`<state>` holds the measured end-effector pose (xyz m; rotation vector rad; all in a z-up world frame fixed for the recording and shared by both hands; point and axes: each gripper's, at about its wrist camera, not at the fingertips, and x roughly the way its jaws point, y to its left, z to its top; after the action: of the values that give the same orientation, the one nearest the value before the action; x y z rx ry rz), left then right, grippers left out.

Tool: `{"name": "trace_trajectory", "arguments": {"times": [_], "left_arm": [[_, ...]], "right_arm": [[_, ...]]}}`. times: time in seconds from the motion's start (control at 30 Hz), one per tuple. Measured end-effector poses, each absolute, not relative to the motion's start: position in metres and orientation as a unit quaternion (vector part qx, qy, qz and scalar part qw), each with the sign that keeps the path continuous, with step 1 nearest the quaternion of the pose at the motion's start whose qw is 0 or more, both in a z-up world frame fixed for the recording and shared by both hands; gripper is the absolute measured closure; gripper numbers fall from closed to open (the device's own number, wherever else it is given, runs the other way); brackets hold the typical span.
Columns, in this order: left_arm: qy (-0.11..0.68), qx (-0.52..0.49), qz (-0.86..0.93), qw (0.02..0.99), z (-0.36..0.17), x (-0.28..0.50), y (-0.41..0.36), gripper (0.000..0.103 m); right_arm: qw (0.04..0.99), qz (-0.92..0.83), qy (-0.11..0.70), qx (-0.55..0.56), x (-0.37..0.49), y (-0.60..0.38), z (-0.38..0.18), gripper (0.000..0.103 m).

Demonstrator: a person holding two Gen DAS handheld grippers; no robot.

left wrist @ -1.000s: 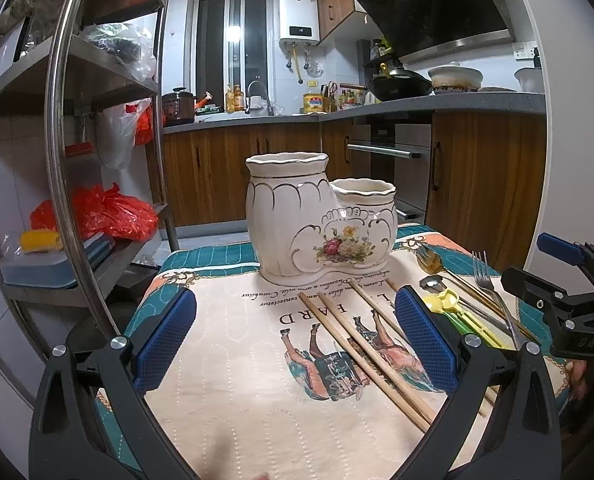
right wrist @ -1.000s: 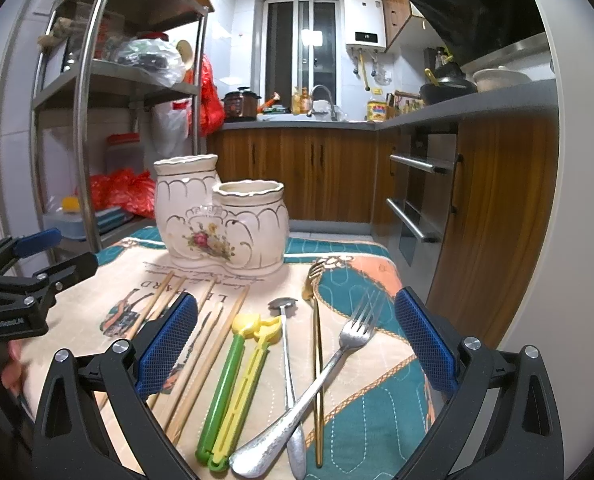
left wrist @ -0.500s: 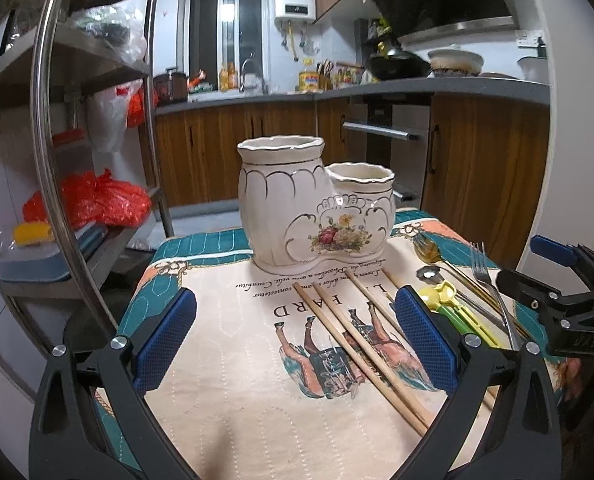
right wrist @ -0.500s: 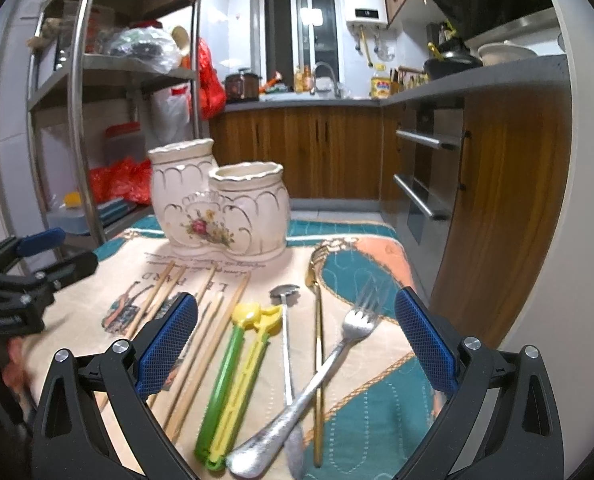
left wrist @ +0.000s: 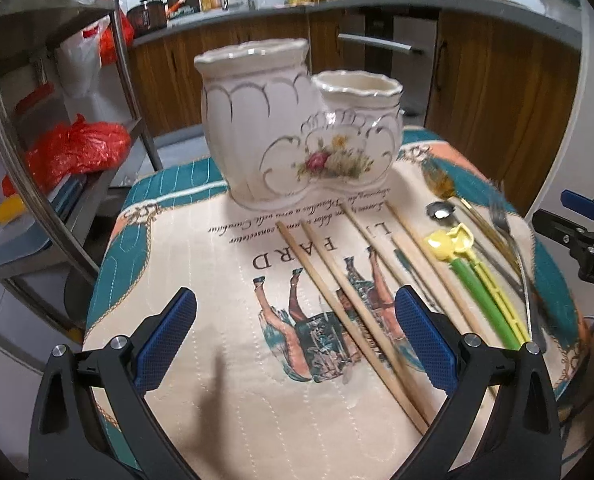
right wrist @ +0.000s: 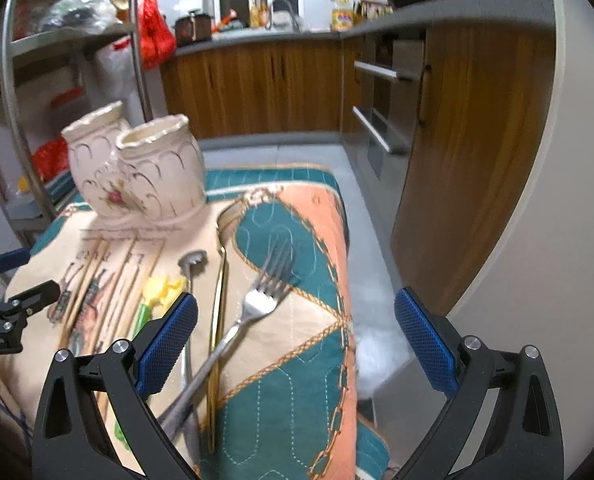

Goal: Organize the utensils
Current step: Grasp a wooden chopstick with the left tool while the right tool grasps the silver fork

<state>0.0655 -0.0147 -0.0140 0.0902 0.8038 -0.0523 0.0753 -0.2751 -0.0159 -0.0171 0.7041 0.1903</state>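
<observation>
Glazed cream ceramic double holder (left wrist: 297, 136) with gilt scallops and a painted flower stands at the far edge of the quilted, printed cloth (left wrist: 217, 360) over the worktop; what its two cups hold cannot be seen. Nearer lie round wooden chopsticks (left wrist: 349, 308), green-and-yellow plastic tongs (left wrist: 477, 280) and a steel fork (right wrist: 257, 308). Left claw (left wrist: 293, 340) and right claw (right wrist: 295, 340) gape wide, holding nothing.

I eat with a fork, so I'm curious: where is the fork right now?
In the right wrist view the fork lies on the cloth before the open right tongs, just right of the gold spoon, tines toward the holder.
</observation>
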Motion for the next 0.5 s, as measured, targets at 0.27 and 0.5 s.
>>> {"name": "trace_trajectory", "arguments": {"times": [0.27, 0.5], "left_arm": [[0.422, 0.036, -0.02, 0.906, -0.019, 0.082, -0.007, 0.006], [0.459, 0.026, -0.031, 0.887, -0.029, 0.092, -0.004, 0.022]], "right_arm": [[0.926, 0.107, 0.363, -0.006, 0.103, -0.277, -0.016, 0.019], [0.906, 0.138, 0.401, 0.005, 0.137, -0.281, -0.023, 0.042]]}}
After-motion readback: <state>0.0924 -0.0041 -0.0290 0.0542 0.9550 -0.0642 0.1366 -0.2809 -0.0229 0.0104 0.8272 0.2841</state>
